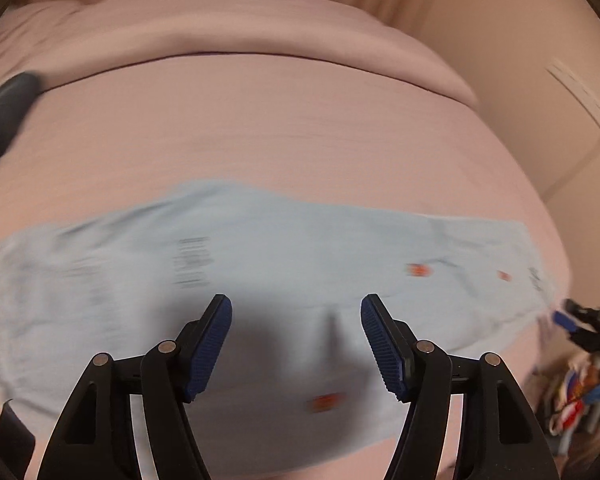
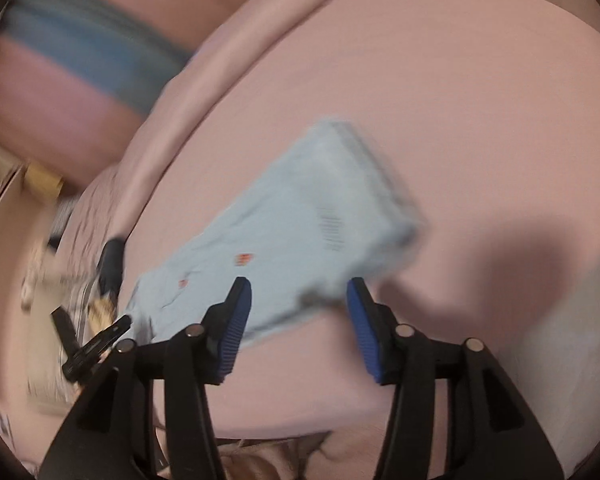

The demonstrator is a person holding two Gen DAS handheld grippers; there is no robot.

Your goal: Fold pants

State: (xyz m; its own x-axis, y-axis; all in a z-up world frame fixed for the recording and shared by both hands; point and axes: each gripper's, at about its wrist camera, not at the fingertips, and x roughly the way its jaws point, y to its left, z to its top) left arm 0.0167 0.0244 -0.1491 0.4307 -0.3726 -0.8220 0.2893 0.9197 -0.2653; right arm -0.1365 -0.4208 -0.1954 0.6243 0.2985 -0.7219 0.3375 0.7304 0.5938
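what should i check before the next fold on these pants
1. Pants lie flat on the pink bed cover: ok.
2. Left gripper open and empty: ok.
3. Right gripper open and empty: ok.
4. Legs stacked into one long strip: ok.
5. Edges neatly aligned: cannot tell, both views are blurred.
6. Either gripper touching the cloth: cannot tell.
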